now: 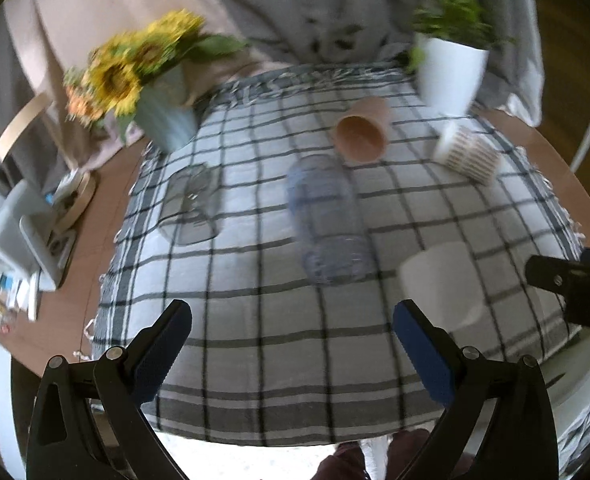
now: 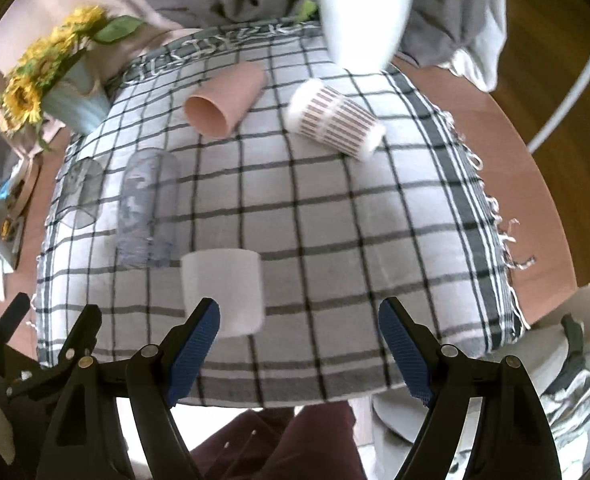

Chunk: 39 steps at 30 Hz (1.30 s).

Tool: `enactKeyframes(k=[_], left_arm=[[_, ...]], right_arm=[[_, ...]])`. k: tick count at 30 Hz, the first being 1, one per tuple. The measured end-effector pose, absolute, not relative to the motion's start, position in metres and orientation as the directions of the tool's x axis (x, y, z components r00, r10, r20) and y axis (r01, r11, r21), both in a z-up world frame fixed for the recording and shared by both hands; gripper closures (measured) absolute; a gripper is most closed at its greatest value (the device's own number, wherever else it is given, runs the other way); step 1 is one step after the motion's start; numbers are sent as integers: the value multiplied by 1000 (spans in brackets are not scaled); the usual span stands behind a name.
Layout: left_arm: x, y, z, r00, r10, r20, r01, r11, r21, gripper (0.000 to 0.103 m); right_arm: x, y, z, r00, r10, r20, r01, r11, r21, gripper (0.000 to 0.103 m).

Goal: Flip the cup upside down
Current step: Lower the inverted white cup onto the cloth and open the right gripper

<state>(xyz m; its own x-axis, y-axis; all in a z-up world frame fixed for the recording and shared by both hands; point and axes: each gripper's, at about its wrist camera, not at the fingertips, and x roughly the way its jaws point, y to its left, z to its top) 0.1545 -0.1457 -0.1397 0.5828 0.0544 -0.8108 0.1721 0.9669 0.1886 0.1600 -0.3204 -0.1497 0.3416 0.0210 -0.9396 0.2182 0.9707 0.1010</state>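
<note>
White cup [image 2: 223,290] stands on the checked cloth [image 2: 335,208] on the tabletop [image 2: 495,120], at 10 o'clock from the right tongs [image 2: 299,334]. Both right and left tongs [image 1: 291,344] are spread wide, holding nothing. Pink cup [image 2: 225,98] lies tipped over

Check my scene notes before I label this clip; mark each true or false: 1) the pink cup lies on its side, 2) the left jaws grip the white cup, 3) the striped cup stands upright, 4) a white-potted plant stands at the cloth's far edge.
1) True: the pink cup lies on its side.
2) False: the left gripper is open, holding nothing; the white cup stands free.
3) False: the striped cup lies on its side.
4) True: the potted plant stands there.
</note>
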Motion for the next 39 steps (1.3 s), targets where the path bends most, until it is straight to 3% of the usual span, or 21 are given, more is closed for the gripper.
enactKeyframes(k=[10, 24, 29, 35, 37, 39], left_arm=[[130, -200, -158, 604, -46, -796, 201, 975, 96, 0], [124, -235, -202, 697, -14, -716, 141, 983, 118, 1], [129, -240, -217, 684, -7, -729, 130, 985, 113, 8], [131, -244, -224, 692, 6, -722, 126, 984, 129, 23], [131, -244, -225, 691, 9, -723, 125, 983, 131, 34], [131, -244, -225, 689, -4, -725, 130, 984, 118, 36]], right_arm=[[147, -371, -164, 307, -26, -951, 215, 976, 43, 21], [152, -407, -205, 242, -72, -967, 180, 983, -28, 21], [152, -408, -217, 219, -67, -973, 161, 986, -31, 21], [150, -409, -226, 195, -64, -979, 165, 986, -32, 21], [149, -409, -228, 189, -62, -980, 167, 985, -30, 21], [148, -409, -229, 184, -59, -981, 169, 985, -28, 21]])
